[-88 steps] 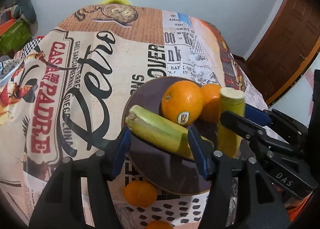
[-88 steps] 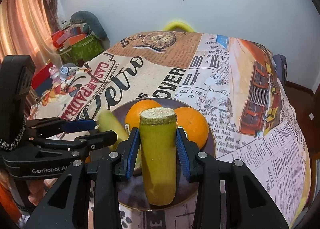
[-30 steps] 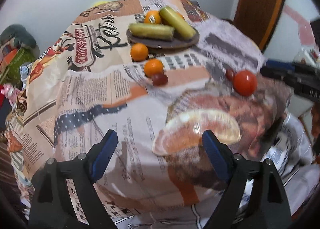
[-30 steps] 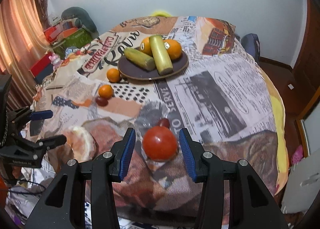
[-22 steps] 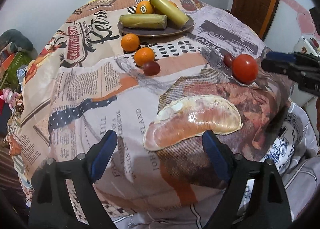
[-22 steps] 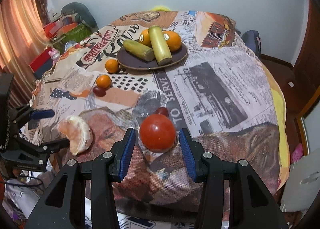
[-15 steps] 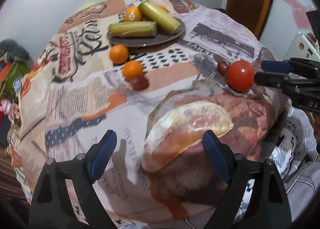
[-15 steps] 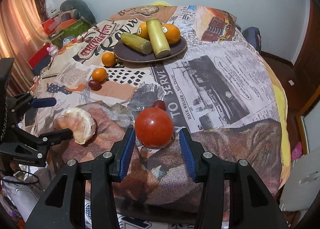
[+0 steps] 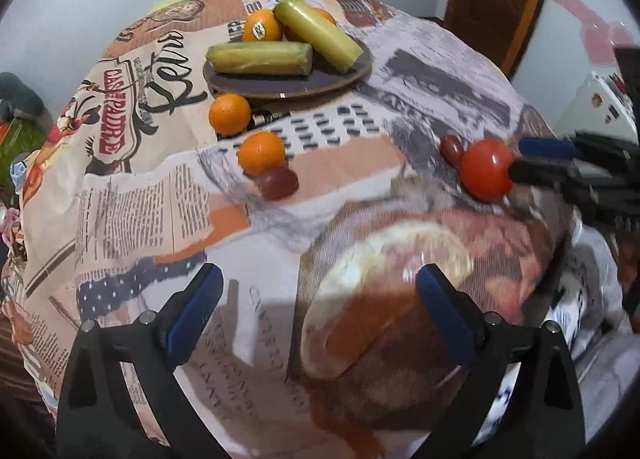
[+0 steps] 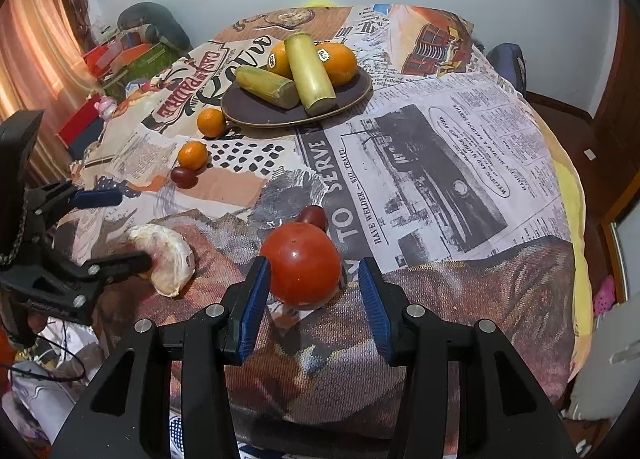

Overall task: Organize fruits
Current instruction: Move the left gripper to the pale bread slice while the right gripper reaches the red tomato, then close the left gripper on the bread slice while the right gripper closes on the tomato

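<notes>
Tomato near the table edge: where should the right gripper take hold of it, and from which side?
Grip the tomato across its widest middle, coming in from the near table edge, angled down. It is round and smooth, so pads off centre would likely slip. The right gripper already straddles it, open; a small dark fruit sits just behind.

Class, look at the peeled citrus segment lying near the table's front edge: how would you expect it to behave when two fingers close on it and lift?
The peeled citrus segment looks soft and membrane-skinned, so it probably squashes or tears under a firm pinch. Its curved, flat-lying shape suggests it will not roll, unlike the round tomato. The glossy surface may be slippery, so a gentle grip across its wide middle seems wisest.
</notes>
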`<state>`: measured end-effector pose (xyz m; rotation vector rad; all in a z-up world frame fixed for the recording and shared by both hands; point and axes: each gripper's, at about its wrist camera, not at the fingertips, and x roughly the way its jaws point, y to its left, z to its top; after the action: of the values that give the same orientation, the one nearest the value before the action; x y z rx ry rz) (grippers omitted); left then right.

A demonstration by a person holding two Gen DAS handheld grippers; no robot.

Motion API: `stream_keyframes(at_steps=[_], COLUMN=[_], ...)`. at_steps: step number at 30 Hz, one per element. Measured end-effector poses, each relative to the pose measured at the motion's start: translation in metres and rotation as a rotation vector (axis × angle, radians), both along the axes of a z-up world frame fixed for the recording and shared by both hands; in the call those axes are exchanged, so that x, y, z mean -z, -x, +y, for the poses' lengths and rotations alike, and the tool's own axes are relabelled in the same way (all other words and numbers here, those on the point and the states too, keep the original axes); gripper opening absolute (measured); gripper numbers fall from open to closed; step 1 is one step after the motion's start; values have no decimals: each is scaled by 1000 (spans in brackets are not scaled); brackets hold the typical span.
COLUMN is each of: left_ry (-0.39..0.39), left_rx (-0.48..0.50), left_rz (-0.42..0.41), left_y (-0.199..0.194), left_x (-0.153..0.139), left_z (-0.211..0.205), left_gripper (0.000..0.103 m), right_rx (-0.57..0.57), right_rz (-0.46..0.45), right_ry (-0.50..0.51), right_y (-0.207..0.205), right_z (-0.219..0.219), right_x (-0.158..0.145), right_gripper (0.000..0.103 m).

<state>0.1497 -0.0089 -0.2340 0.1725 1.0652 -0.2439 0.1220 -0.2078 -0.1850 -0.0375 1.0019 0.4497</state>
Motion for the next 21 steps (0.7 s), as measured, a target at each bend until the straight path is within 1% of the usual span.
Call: stream_keyframes(at_steps=[3,6,9,16,19,21], left_ry=[-5,12,32,38,47,57], left_rx=[17,10,2,-25,-38,-51], left_rz=[29,28,31,26,20,21], left_y=[6,5,-3,-22,-27,-31], left_x=[10,13,14,18,19,20], left_z=[3,3,-2,-16,-19,-21], left_gripper=[99,99,99,99,96,89], right_rx=[0,0,-6,-12,-19,-26], right_rz=[7,12,19,28,34,33], right_ry=[-10,-9,-6,-12,-15,-8], right_y=[-1,-2,-1,-2,-3,-4], right_z=[1,2,3,4,7,9], right_x=[2,4,5,7,9,11], right_gripper=[42,46,47,47,47,47])
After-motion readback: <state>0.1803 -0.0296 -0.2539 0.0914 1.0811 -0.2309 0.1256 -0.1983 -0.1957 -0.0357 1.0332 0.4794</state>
